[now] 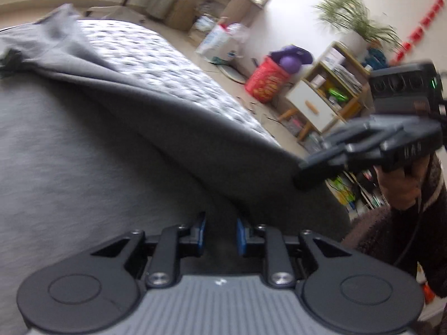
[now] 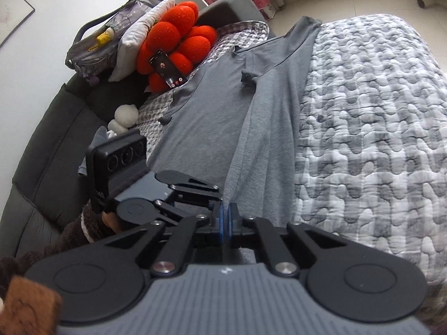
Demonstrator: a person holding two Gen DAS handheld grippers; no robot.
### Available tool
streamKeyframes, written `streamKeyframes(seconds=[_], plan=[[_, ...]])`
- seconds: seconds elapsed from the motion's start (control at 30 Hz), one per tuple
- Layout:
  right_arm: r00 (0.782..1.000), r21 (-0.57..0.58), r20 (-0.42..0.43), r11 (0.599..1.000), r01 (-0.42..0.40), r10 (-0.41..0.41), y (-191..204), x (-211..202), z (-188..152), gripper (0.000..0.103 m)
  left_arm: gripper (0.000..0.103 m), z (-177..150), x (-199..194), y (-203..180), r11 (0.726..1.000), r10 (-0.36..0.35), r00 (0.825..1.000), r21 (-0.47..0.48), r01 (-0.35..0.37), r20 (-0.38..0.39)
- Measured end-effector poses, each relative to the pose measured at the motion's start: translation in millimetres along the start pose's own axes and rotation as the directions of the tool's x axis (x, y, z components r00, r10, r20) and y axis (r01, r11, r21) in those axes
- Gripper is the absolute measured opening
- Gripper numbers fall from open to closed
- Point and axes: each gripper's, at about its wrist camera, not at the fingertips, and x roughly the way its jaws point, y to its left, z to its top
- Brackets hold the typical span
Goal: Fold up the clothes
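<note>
A grey T-shirt (image 2: 218,111) lies lengthwise on a grey-and-white quilt (image 2: 377,125), its right side folded over toward the middle. In the right wrist view my right gripper (image 2: 225,217) is shut on the shirt's near hem. The left wrist view shows that right gripper (image 1: 304,174) holding a raised fold of the shirt (image 1: 83,167) off the quilt (image 1: 156,55). My left gripper (image 1: 221,224) stands open just above the grey cloth, blue pads (image 1: 201,231) apart. It also appears as the left gripper (image 2: 215,194) just left of the right one, by the same hem.
A red knobbly cushion (image 2: 178,33) with a phone (image 2: 166,69) leaning on it, a pillow, a bag and a white plush toy (image 2: 125,117) sit on the dark sofa (image 2: 50,128) at the left. Beyond the bed are a red basket (image 1: 266,79), shelves (image 1: 329,95) and a plant.
</note>
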Motion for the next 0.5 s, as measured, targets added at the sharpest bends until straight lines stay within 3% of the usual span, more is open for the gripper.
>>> streamKeyframes(seconds=[0.1, 0.17, 0.37, 0.43, 0.5], plan=[[1.000, -0.001, -0.016, 1.000, -0.008, 0.008, 1, 4, 1, 0.004, 0.042, 1, -20, 26, 0.993, 0.037, 0.997, -0.113, -0.029, 0.069], [1.000, -0.001, -0.026, 1.000, -0.016, 0.016, 2, 8, 2, 0.004, 0.048, 3, -30, 45, 0.976, 0.039, 0.991, -0.219, -0.011, 0.126], [0.997, -0.029, -0.075, 0.999, -0.037, 0.035, 13, 24, 4, 0.004, 0.063, 6, -33, 92, 0.878, 0.000, 0.963, -0.461, 0.129, 0.271], [0.995, -0.042, -0.094, 0.998, -0.047, 0.043, 17, 31, 5, 0.004, 0.064, 7, -29, 104, 0.841, -0.004, 0.954, -0.516, 0.166, 0.301], [0.992, -0.053, -0.114, 0.997, -0.054, 0.048, 21, 37, 5, 0.005, 0.061, 15, -20, 104, 0.824, -0.003, 0.945, -0.535, 0.188, 0.327]])
